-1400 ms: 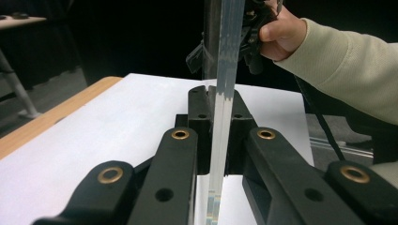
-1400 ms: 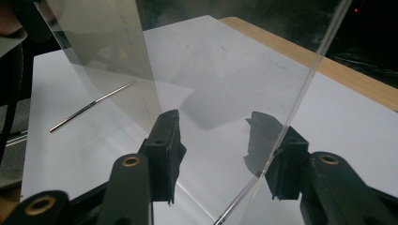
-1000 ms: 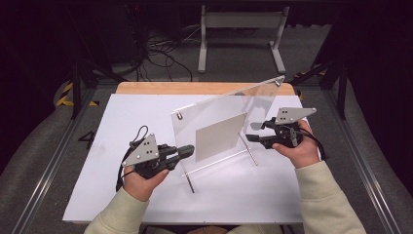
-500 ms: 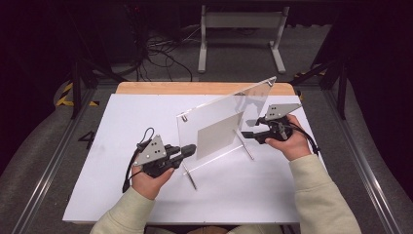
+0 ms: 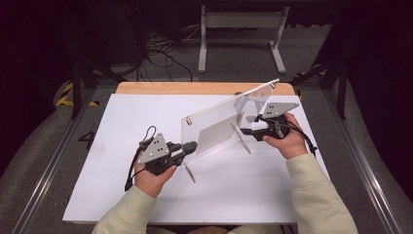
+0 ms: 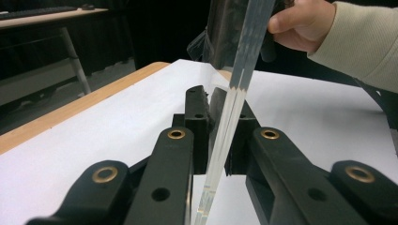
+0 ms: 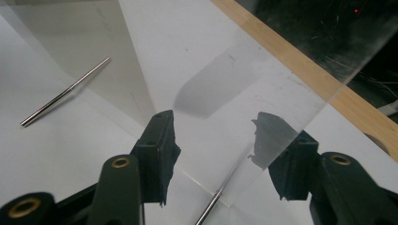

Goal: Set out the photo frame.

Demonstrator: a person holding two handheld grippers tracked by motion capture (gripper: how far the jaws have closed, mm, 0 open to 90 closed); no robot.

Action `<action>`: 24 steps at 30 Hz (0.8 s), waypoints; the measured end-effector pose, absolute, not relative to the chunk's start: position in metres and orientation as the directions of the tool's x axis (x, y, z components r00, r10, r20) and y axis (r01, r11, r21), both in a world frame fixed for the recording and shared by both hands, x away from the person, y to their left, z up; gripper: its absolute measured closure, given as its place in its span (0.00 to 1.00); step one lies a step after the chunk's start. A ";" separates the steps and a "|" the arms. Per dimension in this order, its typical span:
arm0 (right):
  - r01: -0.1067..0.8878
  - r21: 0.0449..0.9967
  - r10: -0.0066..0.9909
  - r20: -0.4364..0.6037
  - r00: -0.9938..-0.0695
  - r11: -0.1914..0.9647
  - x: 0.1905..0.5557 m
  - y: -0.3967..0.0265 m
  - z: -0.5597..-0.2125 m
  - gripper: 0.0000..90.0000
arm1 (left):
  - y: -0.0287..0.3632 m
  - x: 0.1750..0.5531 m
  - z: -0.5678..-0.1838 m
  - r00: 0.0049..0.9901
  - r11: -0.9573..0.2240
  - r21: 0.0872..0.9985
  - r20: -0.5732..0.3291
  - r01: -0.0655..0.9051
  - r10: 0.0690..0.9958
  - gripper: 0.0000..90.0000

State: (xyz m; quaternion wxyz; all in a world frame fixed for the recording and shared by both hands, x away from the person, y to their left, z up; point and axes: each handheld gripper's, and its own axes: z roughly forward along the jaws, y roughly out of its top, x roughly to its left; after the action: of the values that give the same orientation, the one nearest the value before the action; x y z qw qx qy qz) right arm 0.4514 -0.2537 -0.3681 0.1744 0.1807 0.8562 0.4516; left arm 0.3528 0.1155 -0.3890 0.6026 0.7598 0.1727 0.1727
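Clamping the clear acrylic panel (image 5: 229, 122) edge-on at frame centre above the white tabletop (image 5: 117, 146), the left gripper (image 5: 187, 146) holds it tilted while the right gripper (image 5: 246, 130), jaws just opening, straddles its right end without pressing.

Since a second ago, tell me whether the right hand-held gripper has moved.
Yes. The right hand-held gripper went up the picture, closer to the table's wooden edge.

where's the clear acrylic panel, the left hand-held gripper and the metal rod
clear acrylic panel (image 5: 229, 117), high view, middle of the sheet
left hand-held gripper (image 5: 189, 146), high view, jaw tips
metal rod (image 7: 65, 92), right gripper view, mid shaft
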 end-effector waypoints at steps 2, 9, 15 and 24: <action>0.150 0.837 0.466 -0.137 -0.874 0.526 0.451 -0.254 -0.369 0.52 | 0.115 0.352 -0.389 0.880 -0.216 0.975 0.055 0.055 0.471 0.92; 0.153 0.856 0.491 -0.129 -0.861 0.494 0.446 -0.255 -0.374 0.48 | 0.113 0.349 -0.387 0.879 -0.230 0.970 0.046 0.073 0.475 0.91; 0.193 0.885 0.589 -0.108 -0.801 0.424 0.429 -0.266 -0.379 0.46 | 0.108 0.341 -0.384 0.855 -0.219 0.964 -0.013 0.148 0.519 0.90; 0.210 0.922 0.649 -0.058 -0.759 0.327 0.386 -0.291 -0.386 0.43 | 0.097 0.326 -0.380 0.829 -0.234 0.953 -0.031 0.194 0.559 0.88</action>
State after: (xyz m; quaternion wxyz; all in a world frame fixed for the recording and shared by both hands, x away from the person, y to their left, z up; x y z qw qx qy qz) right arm 0.3861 -0.2914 -0.3865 0.2146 0.2732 0.7857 0.5118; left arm 0.3260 0.0973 -0.3796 0.5684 0.7689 0.2447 0.1606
